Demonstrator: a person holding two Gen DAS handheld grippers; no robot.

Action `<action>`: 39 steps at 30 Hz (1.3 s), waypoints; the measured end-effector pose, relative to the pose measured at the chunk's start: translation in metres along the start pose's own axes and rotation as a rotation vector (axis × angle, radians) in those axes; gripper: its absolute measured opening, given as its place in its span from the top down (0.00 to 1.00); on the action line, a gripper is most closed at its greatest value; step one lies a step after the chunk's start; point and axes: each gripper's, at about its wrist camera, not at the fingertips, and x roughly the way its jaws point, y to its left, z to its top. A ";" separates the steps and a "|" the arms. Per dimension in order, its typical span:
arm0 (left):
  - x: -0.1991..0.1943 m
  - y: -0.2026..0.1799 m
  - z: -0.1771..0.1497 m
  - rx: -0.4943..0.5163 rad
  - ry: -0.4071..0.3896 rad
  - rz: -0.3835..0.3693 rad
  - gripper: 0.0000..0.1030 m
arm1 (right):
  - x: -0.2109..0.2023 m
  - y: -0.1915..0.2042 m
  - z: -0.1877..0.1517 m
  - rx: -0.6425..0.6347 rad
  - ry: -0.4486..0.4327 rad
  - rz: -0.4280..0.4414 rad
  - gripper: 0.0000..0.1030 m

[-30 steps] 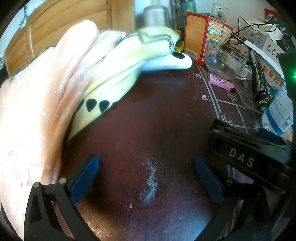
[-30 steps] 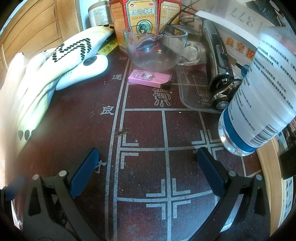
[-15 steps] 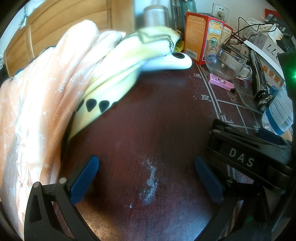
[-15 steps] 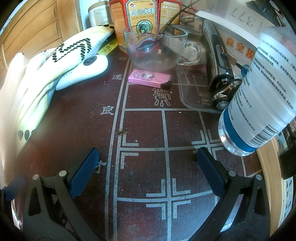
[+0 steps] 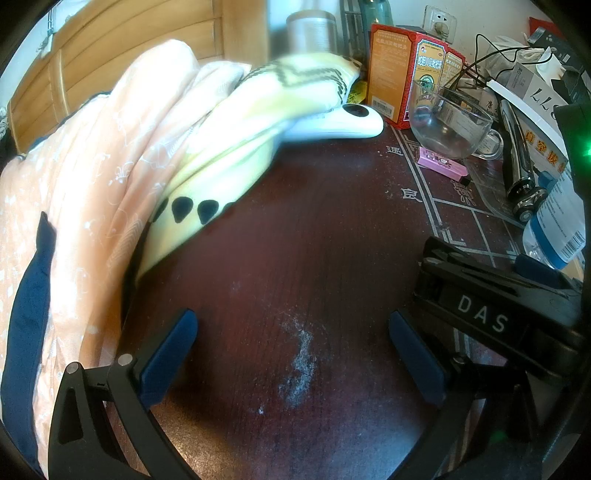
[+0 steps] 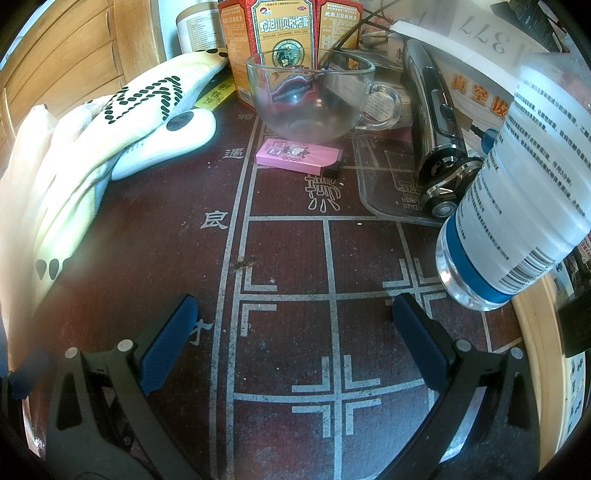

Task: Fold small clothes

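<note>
Left gripper (image 5: 291, 354) and right gripper (image 6: 295, 339) both sit with jaws spread wide, holding nothing, low over the dark red wooden table (image 5: 314, 229). Only change from half a second ago: a dark navy cloth strip (image 5: 29, 332) now shows at the far left against the peach printed fabric pile (image 5: 92, 177). The pale yellow black-dotted sock (image 5: 258, 110) lies untouched beside it, so folding likely hasn't begun.

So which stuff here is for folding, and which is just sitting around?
For the folding:
yellow sock
peach cloth
left gripper, open
right gripper, open

Just lying about:
glass cup
water bottle
pink box
shaver
medicine boxes
</note>
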 end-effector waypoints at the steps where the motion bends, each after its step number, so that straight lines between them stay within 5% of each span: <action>1: 0.000 0.000 0.000 0.000 0.000 0.000 0.00 | 0.000 0.000 0.000 0.000 0.000 0.000 0.00; 25: 0.003 -0.002 0.002 0.000 -0.001 0.000 0.00 | 0.016 0.009 0.015 -0.063 -0.001 0.051 0.00; 29: 0.002 -0.002 0.002 0.000 -0.001 0.000 0.00 | 0.013 0.006 0.022 -0.056 -0.024 0.221 0.00; 35: 0.007 -0.007 0.007 0.003 -0.001 0.001 0.00 | 0.004 -0.016 0.027 0.050 -0.096 0.278 0.00; 37: 0.005 -0.005 0.006 0.010 0.021 -0.030 0.00 | -0.001 -0.014 0.025 0.039 -0.122 0.271 0.00; 39: -0.004 -0.001 0.004 0.021 0.045 -0.177 0.00 | -0.011 -0.009 0.023 0.008 -0.175 0.273 0.00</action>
